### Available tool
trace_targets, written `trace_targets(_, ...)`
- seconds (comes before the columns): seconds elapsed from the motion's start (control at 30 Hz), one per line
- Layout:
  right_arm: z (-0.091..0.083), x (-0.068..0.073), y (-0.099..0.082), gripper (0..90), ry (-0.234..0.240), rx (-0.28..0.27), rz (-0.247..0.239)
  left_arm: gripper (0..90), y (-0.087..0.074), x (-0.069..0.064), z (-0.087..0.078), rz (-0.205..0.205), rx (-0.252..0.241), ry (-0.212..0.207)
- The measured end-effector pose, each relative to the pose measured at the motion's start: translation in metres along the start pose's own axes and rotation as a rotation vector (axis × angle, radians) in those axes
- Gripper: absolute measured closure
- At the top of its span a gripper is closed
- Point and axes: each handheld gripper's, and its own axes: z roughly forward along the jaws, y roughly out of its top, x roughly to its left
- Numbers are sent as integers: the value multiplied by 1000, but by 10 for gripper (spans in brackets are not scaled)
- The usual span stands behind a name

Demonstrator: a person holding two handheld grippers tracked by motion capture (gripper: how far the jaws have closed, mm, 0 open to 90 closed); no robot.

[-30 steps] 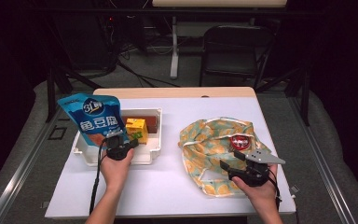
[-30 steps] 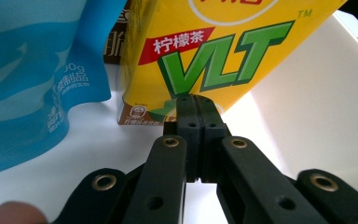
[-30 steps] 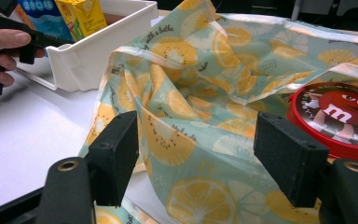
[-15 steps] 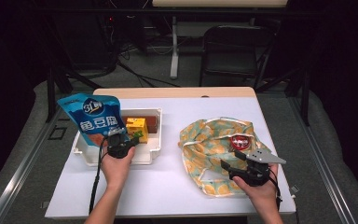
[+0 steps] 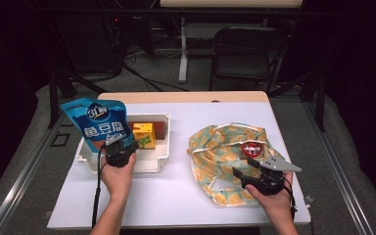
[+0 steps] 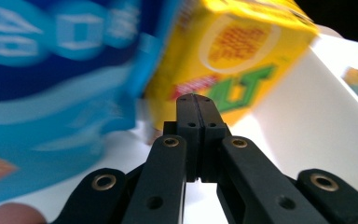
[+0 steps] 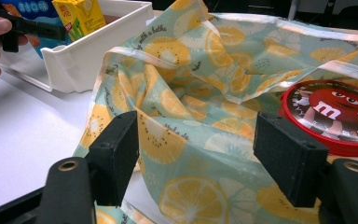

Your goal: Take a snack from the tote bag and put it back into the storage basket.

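Left gripper (image 5: 119,147) jaws pressed together, nothing between them, at the near wall of the white plastic bin (image 5: 160,157). Tall blue snack pouch (image 5: 98,122) stands upright at the bin's left end, long axis vertical, print facing the person. Yellow drink carton (image 5: 144,134) just beside it in the bin; the left gripper view shows it tilted.

Right gripper (image 5: 258,177) jaws apart over the lemon-print cloth bag (image 5: 220,147), pads not pressing. Right gripper view shows the red round tin (image 7: 331,114) lying flat on the cloth.

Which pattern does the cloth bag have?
Pale green bag with yellow and orange citrus slices; the right gripper view shows it best.
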Motion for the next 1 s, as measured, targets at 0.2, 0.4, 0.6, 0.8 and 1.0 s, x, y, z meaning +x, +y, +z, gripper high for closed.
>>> trace_targets(0.2,-2,0,0,310,-4,-7,3,900,2,3,7,-19,-15,26)
trace_targets(0.4,-2,-2,0,311,-3,-4,7,900,1,1,12,-22,-15,25)
trace_targets(0.6,-2,-2,0,311,-3,-11,10,900,2,-2,18,-42,-7,11)
trace_targets(0.8,-2,-2,0,311,-4,-5,5,900,1,-4,23,-61,-5,-8)
trace_targets(1.0,-2,-2,0,312,-1,-8,7,900,0,-6,24,-52,-3,-14)
